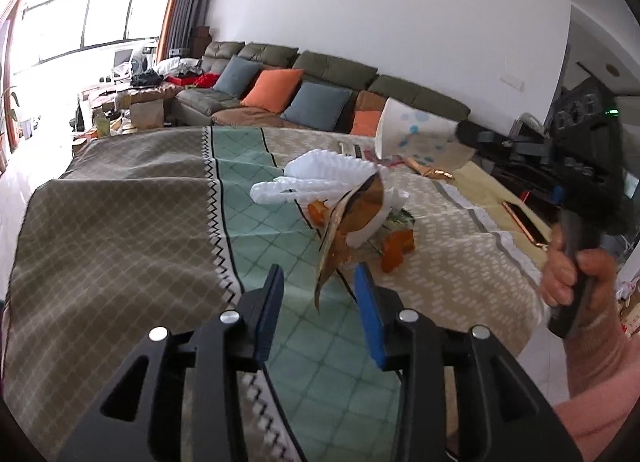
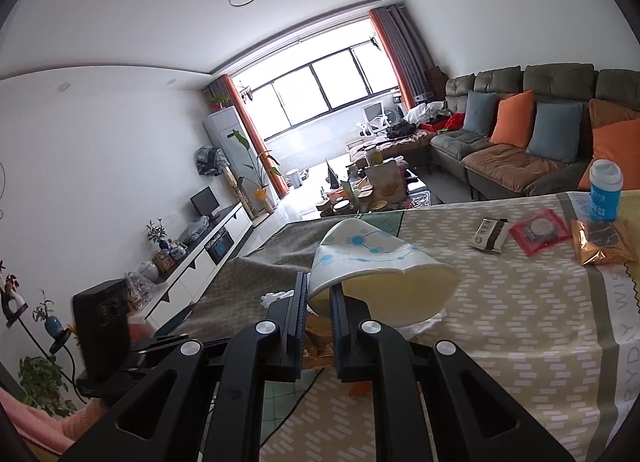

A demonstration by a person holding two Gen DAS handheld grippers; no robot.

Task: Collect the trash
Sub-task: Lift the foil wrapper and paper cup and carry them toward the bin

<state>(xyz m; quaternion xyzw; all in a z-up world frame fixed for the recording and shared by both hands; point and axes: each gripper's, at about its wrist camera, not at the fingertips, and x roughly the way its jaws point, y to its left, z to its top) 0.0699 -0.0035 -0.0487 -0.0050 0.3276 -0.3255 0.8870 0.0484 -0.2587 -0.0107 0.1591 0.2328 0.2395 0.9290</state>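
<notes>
left gripper point(image 1: 318, 274) tilted down, jaws apart, wrapper point(image 1: 352, 221) loose at its 12 o'clock. right gripper point(image 2: 318, 294) raised, clamping the cup point(image 2: 380, 270) rim.

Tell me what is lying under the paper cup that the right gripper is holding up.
Below the paper cup there is patterned tablecloth, plus a sliver of white foam netting at its left. The right gripper and the cup itself hide whatever lies directly beneath.
</notes>
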